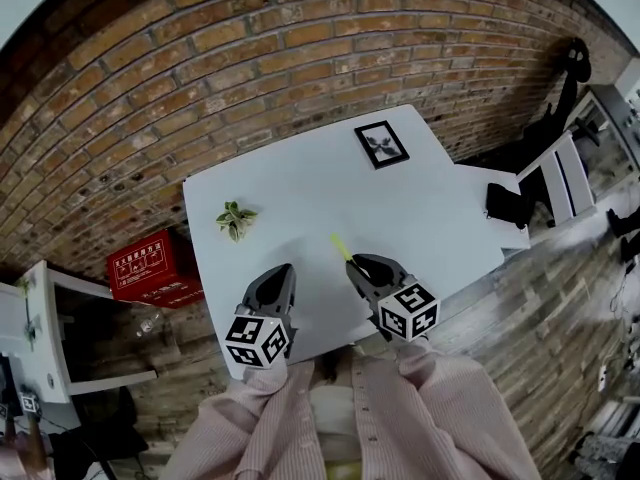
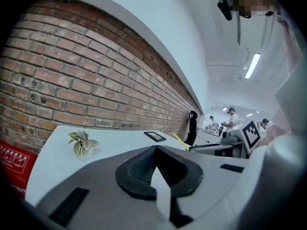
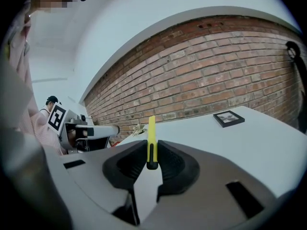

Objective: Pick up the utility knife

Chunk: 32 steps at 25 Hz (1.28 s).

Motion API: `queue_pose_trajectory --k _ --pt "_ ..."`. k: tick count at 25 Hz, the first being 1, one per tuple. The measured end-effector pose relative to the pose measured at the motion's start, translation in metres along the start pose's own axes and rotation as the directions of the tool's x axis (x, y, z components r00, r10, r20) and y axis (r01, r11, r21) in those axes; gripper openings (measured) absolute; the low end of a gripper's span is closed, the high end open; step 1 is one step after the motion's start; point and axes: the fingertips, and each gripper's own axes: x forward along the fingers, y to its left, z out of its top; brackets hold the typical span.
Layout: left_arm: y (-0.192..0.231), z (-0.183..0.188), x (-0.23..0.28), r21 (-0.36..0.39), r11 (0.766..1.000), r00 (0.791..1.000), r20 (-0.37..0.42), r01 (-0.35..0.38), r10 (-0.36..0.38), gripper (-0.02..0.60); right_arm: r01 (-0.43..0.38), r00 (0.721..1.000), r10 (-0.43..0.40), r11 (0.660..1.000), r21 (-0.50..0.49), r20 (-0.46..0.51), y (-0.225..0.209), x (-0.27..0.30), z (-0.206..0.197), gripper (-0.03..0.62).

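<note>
The left gripper view shows the left claw [image 2: 156,148] closed tip to tip on nothing, with a small green potted plant [image 2: 82,143] on the white worktop [image 2: 115,137] beyond it and people at distant benches that the head view misses. The right gripper view shows what the head view barely resolves. The right claw [image 3: 152,152] is clamped on the slim yellow utility knife [image 3: 151,131] near its black end; the knife juts forward above the worktop, with a black picture frame [image 3: 229,118] lying to its right.
</note>
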Motion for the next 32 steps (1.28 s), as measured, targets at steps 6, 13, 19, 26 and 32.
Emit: queue_pose_trajectory --k 6,13,19,26,32 --pt "-0.005 0.026 -0.003 0.029 1.0 0.999 0.053 -0.001 0.0 -0.009 0.035 0.995 -0.037 0.999 0.025 0.09 -0.005 -0.012 0.023 0.069" --pt "-0.011 0.061 -0.007 0.095 0.995 0.993 0.115 -0.011 0.0 -0.008 0.076 0.979 -0.081 0.997 0.032 0.187 -0.009 -0.031 0.054 0.069" --pt "-0.012 0.083 -0.012 0.145 0.989 0.988 0.155 -0.023 0.0 -0.008 0.109 0.958 -0.109 0.994 0.016 0.267 -0.012 -0.049 0.086 0.069" --pt "-0.005 0.107 -0.018 0.166 0.985 0.98 0.196 -0.055 0.022 -0.008 0.148 0.931 -0.141 0.989 0.004 0.336 -0.017 -0.066 0.115 0.069" --pt "-0.004 0.128 -0.024 0.198 0.977 0.972 0.234 -0.082 0.034 -0.008 0.17 0.911 -0.157 0.985 0.0 0.381 -0.021 -0.078 0.132 0.069"
